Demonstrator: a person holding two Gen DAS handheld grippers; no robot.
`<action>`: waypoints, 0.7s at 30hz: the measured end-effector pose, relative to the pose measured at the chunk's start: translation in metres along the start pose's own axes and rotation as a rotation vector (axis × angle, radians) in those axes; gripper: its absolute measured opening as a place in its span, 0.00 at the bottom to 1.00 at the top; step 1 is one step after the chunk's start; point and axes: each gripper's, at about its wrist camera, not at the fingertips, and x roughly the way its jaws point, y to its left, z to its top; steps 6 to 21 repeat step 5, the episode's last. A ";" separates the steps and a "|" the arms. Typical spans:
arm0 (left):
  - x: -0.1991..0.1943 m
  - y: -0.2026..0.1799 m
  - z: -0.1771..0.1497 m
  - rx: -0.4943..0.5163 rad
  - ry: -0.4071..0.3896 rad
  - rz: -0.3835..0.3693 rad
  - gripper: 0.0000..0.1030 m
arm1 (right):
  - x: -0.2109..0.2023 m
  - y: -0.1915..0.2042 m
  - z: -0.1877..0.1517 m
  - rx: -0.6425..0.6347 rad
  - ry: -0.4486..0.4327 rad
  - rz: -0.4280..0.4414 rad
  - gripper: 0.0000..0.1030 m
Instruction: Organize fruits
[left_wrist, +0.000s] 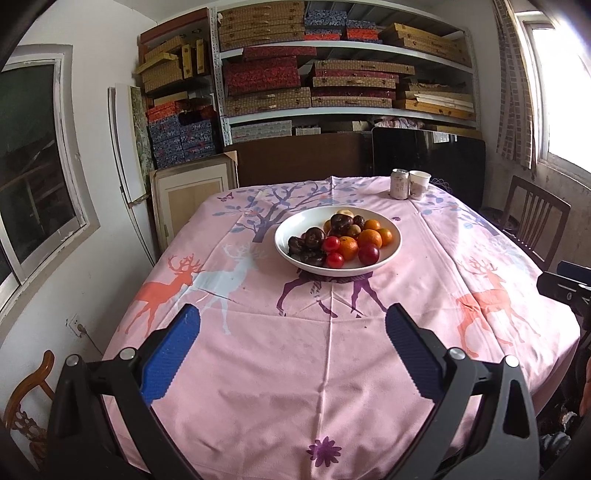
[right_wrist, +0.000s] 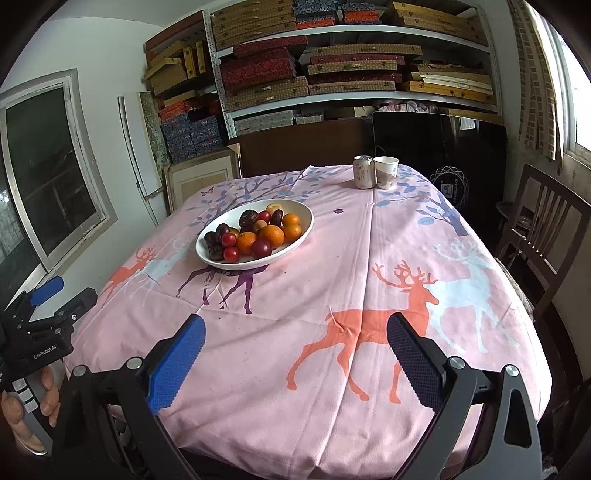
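Note:
A white bowl (left_wrist: 384, 258) sits mid-table on a pink deer-print cloth, holding several oranges (left_wrist: 369, 238), red plums (left_wrist: 368, 254) and dark brown fruits (left_wrist: 314, 236). The bowl also shows in the right wrist view (right_wrist: 295, 242), to the upper left, with the oranges (right_wrist: 271, 235) in it. My left gripper (left_wrist: 293, 332) is open and empty, hovering above the near table edge, well short of the bowl. My right gripper (right_wrist: 295, 339) is open and empty, over the orange deer print, to the right of the bowl.
A drink can (left_wrist: 399, 183) and a paper cup (left_wrist: 419, 184) stand at the table's far side. Wooden chairs stand at the right (right_wrist: 546, 236) and near left (left_wrist: 26, 406). Shelves of boxes (left_wrist: 332, 74) fill the back wall. The left gripper's body (right_wrist: 40, 325) shows at the right view's left edge.

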 end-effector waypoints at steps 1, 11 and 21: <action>0.001 0.001 0.000 -0.008 0.005 -0.006 0.95 | 0.000 0.000 0.000 0.001 0.002 0.000 0.96; 0.008 0.005 0.000 -0.028 0.012 0.003 0.96 | 0.002 0.000 -0.002 0.000 0.007 0.000 0.96; 0.008 0.005 0.000 -0.028 0.012 0.003 0.96 | 0.002 0.000 -0.002 0.000 0.007 0.000 0.96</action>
